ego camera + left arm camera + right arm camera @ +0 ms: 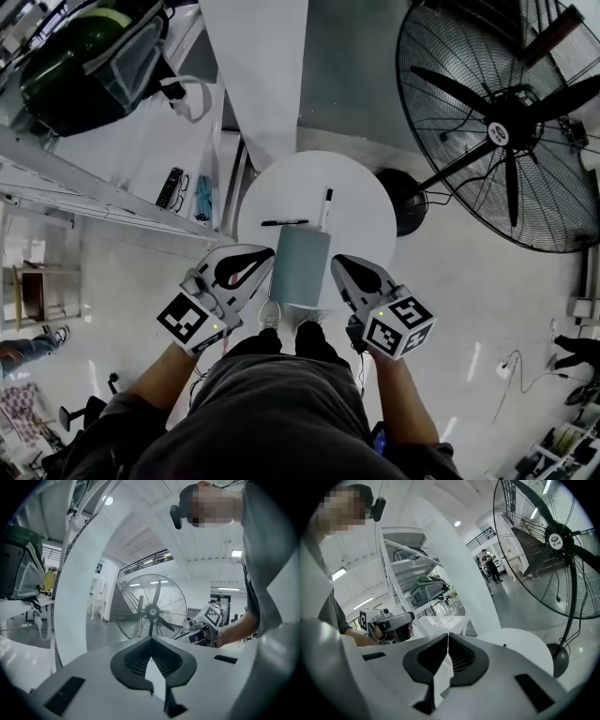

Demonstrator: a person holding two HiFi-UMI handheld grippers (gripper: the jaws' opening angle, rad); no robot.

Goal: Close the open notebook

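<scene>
In the head view a grey-blue notebook [300,264] lies shut on a small round white table [361,202]. My left gripper [266,257] hangs above the notebook's left edge, and my right gripper [339,264] above its right edge. Both are raised off the table and hold nothing. In the left gripper view the left gripper [151,638] has its tips together. The right gripper [448,634] is likewise shut and empty in its own view. Neither gripper view shows the notebook.
A black pen [284,222] and a white pen with a black cap [325,208] lie on the table beyond the notebook. A large black floor fan [506,127] stands at the right. Shelving with a bag [89,56] is at the left, and a white column [262,66] behind the table.
</scene>
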